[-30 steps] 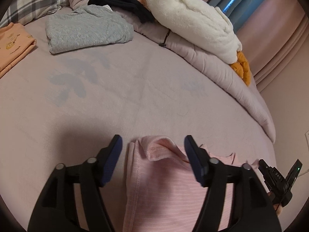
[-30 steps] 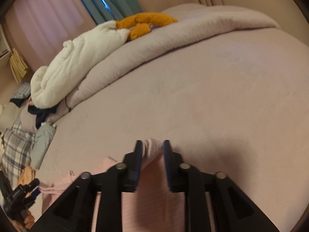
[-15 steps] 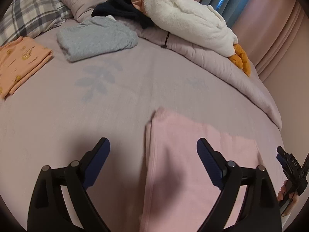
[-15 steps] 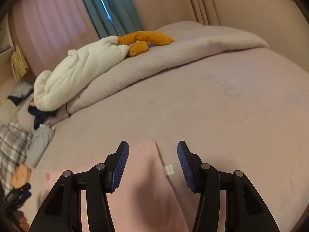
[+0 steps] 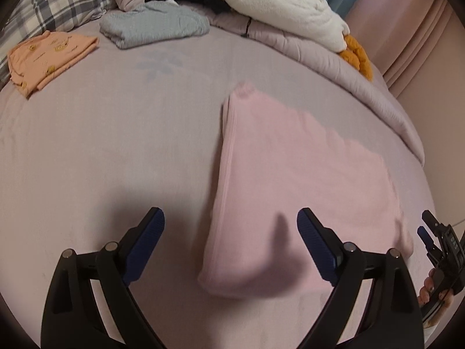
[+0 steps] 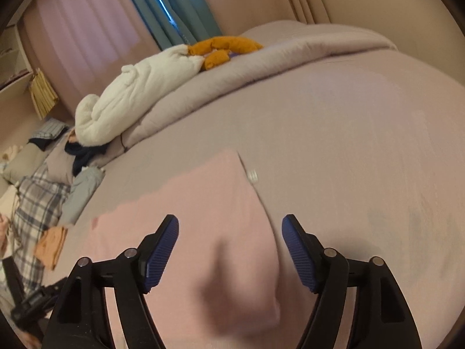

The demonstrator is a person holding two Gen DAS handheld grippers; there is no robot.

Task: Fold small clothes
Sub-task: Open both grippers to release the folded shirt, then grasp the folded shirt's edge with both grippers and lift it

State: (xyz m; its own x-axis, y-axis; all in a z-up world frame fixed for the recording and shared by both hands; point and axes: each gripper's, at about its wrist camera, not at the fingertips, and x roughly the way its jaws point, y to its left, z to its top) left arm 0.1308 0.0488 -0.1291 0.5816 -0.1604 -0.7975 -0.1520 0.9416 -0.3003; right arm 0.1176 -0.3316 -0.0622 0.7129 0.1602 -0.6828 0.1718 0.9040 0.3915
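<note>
One folded pink garment [image 5: 305,180] flat on bed [image 5: 116,145], long axis pointing toward pillows [image 5: 58,0]

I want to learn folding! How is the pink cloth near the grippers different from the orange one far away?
The pink cloth is plain, but the orange cloth has little printed pictures. The pink cloth lies mid-bed, close to the grippers; the orange cloth sits by the plaid pillow. The pink cloth looks bigger, perhaps only because it is nearer. Both lie folded flat on the bed.

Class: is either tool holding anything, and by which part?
Nothing is held. The left tool stands open, the right tool is opening, both clear of the pink garment.
</note>
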